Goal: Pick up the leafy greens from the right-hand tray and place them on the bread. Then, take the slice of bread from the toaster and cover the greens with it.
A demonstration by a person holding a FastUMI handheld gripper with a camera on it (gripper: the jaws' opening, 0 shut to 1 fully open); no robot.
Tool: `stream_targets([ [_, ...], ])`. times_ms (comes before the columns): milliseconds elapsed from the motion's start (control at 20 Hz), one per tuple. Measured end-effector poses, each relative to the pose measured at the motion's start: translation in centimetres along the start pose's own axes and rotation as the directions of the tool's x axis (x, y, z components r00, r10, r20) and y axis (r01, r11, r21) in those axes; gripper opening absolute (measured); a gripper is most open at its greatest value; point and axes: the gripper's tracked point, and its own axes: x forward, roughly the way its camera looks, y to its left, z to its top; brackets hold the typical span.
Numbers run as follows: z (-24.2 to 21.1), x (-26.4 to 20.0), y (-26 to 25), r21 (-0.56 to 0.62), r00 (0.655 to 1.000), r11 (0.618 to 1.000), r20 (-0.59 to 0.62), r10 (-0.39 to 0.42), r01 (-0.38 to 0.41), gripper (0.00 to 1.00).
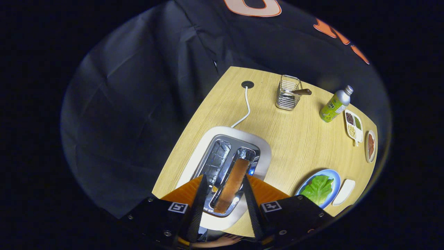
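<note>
We're looking down over the toaster [227, 163] w/ the gripper [224, 198] held above it. Its fingers are spread apart — one on each side of the slice of bread [233, 184] that stands on edge in the right-hand slot; neither finger is touching the slice as far as we can tell, so the claw is open, gripping nothing. The left slot beside it is bare metal. A white cord [245, 109] runs from the toaster's back to a round black grommet [247, 84] in the wooden table [298, 139].

Right of the fingers, near the table's front edge, we see the leafy greens [318, 189] lying on a blue plate [334, 175] — whatever sits under them is hidden. Just beside the plate is a small white dish [344, 192]. Further back: a wire basket [288, 93] w/ a brown-handled utensil, a green bottle [334, 105] leaning, a divided dish of beans [353, 125], and a small plate [370, 146] w/ sth reddish.

A hand [222, 240] shows under the gripper.
</note>
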Motion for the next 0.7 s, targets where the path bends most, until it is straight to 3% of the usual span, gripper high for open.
stream_targets([
  [200, -0.1, 0.5, -0.3, -0.009, 0.999, 0.999, -0.009, -0.042, 0.041, 0.43],
  [350, -0.1, 0.6, -0.8, -0.024, 0.998, 0.998, -0.005, -0.064, 0.064, 0.36],
  [500, -0.4, 0.0, -1.1, -0.021, 0.999, 0.999, -0.016, -0.040, 0.040, 0.22],
  [650, 0.0, -1.1, -1.3, -0.001, 1.000, 1.000, 0.014, 0.000, 0.000, 0.22],
  [700, 0.2, -1.7, -1.3, 0.012, 0.999, 1.000, 0.030, 0.017, -0.017, 0.18],
])
